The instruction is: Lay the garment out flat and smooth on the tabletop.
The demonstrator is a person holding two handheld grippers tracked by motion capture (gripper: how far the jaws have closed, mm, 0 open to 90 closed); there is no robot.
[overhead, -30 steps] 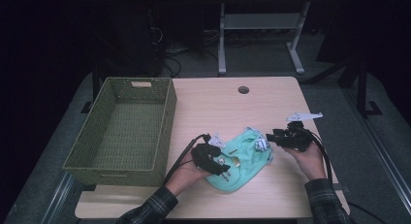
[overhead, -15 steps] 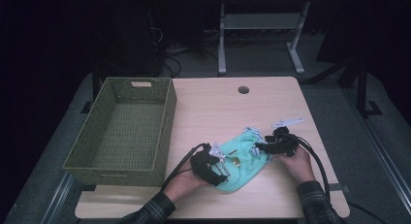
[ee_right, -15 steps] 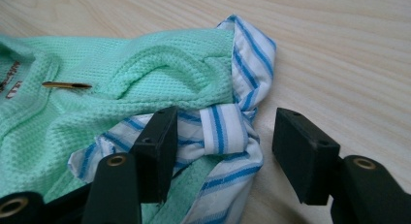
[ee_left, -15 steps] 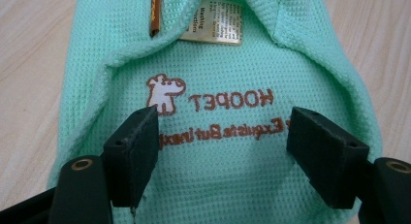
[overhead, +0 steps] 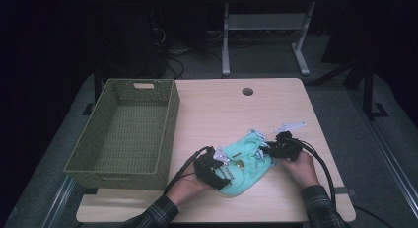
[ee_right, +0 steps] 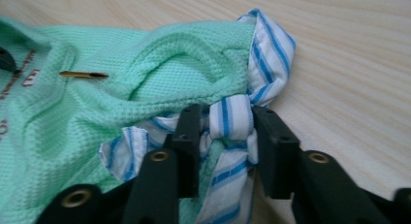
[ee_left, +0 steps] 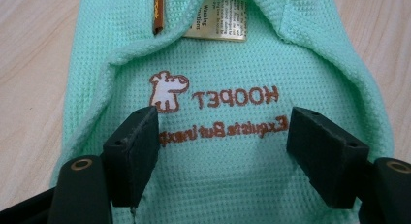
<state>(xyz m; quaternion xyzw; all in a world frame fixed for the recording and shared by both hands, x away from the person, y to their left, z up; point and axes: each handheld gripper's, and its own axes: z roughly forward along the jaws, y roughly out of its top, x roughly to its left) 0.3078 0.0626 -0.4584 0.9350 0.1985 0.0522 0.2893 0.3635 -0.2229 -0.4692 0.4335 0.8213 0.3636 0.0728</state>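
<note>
Since a second ago your right tongs (ee_right: 228, 136) have come down closing on the blue-striped white knot (ee_right: 231, 118) at the mint-green waffle-knit pet garment's (ee_left: 228, 151) 3 o'clock edge, while your left tongs (ee_left: 228, 151) stand wide over it; next, lift it toward the green woven basket (overhead: 123, 134) at 9 o'clock on the tabletop (overhead: 217, 109).

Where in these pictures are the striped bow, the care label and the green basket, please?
striped bow (ee_right: 231, 118), right gripper view, on its knot.
care label (ee_left: 216, 18), left gripper view, on its printed middle.
green basket (overhead: 170, 120), high view, on its right wall.
</note>
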